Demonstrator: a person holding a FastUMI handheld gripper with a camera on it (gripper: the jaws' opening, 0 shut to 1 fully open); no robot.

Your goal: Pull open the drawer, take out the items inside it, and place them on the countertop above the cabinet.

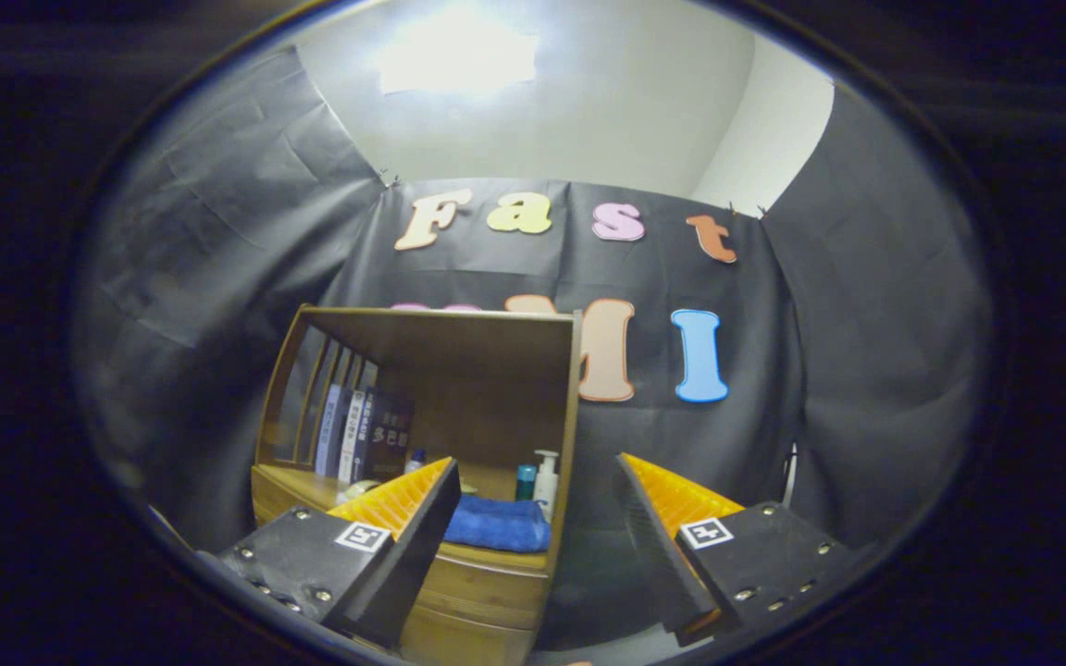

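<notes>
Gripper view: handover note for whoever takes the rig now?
Tongs: open, holding nothing, raised in front of the cabinet.
Countertop: blue cloth lies just ahead of the fingers, with a pump bottle and teal bottle behind it. Books stand at the back.
Drawer: front lies below the fingers; cannot tell whether open or shut.
Left: check the drawer, open it if shut, move whatever is inside onto the countertop.

Gripper (pixel 533 504) held level, fingers (pixel 403 518) spread wide apart, gripping nothing
</notes>
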